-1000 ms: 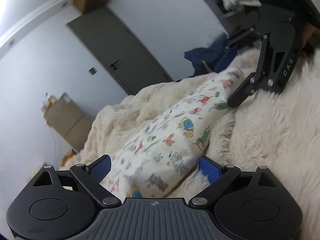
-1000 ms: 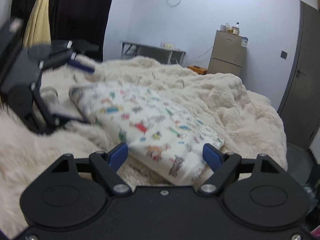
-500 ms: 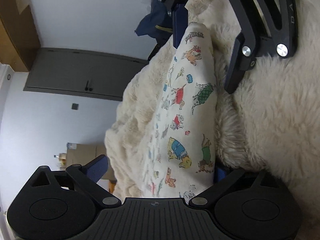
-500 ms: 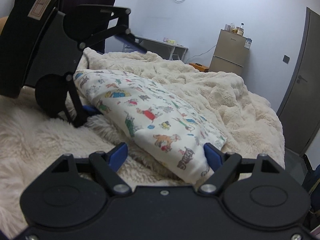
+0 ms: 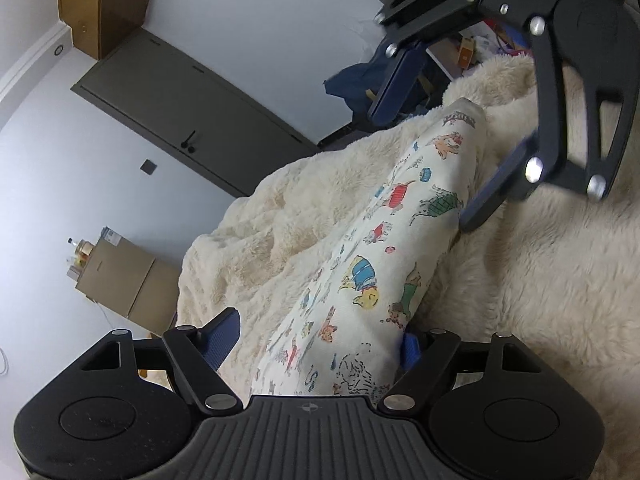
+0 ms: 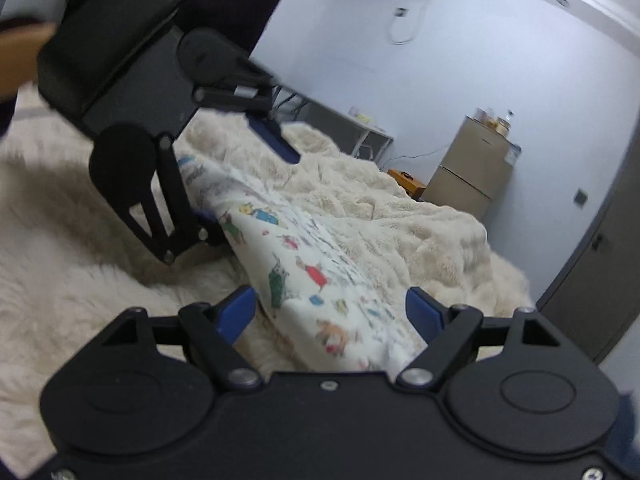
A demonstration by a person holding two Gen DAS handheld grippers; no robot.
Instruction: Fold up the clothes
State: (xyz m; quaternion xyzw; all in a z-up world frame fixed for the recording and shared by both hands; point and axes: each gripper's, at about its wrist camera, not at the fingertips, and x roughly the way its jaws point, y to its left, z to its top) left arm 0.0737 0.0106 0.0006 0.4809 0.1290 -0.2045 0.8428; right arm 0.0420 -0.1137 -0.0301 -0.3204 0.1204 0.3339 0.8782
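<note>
A folded white garment printed with small coloured animals lies on the cream fluffy blanket; it also shows in the right wrist view. My left gripper is open, its blue-padded fingers straddling one end of the garment. My right gripper is open and straddles the opposite end; it appears in the left wrist view with one finger above the cloth and one down beside it. The left gripper shows in the right wrist view the same way.
The blanket covers the bed. A dark door and a small beige fridge stand by the walls. A desk is at the far side. Dark blue clothing lies beyond the bed.
Both grippers have closed in on the two ends of the folded garment, fingers now either side of it. The cameras have tilted and the right view is blurred by motion.
</note>
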